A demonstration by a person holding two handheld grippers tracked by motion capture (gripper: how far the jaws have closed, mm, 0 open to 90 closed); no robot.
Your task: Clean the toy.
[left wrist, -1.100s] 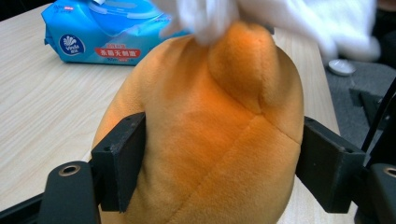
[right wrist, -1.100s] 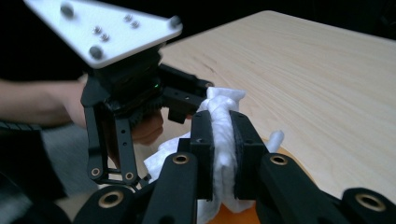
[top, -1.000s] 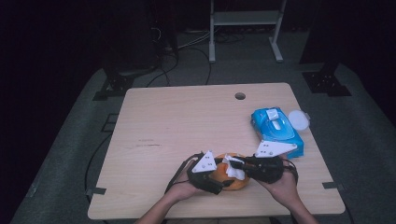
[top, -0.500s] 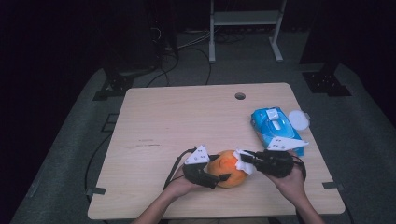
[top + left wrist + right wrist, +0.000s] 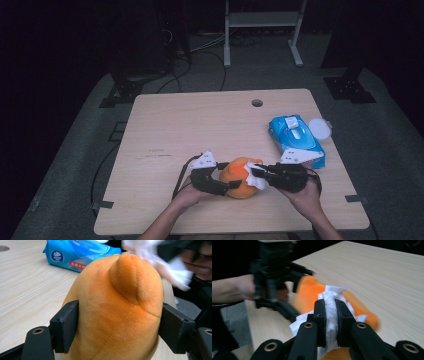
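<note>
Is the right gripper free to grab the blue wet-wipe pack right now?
Probably not: the right gripper is shut on a crumpled white wipe against the orange plush toy; the blue wet-wipe pack lies unblocked beside it.

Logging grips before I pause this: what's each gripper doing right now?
Left gripper: shut on the orange plush toy, a jaw on each side.
Right gripper: shut on a bunched white wipe, against the toy.

Left gripper point(image 5: 117, 325) clamping an orange plush toy point(image 5: 115, 310) between its black jaws, blue wipes pack point(image 5: 75, 255) lying behind on the wooden table point(image 5: 25, 290).
</note>
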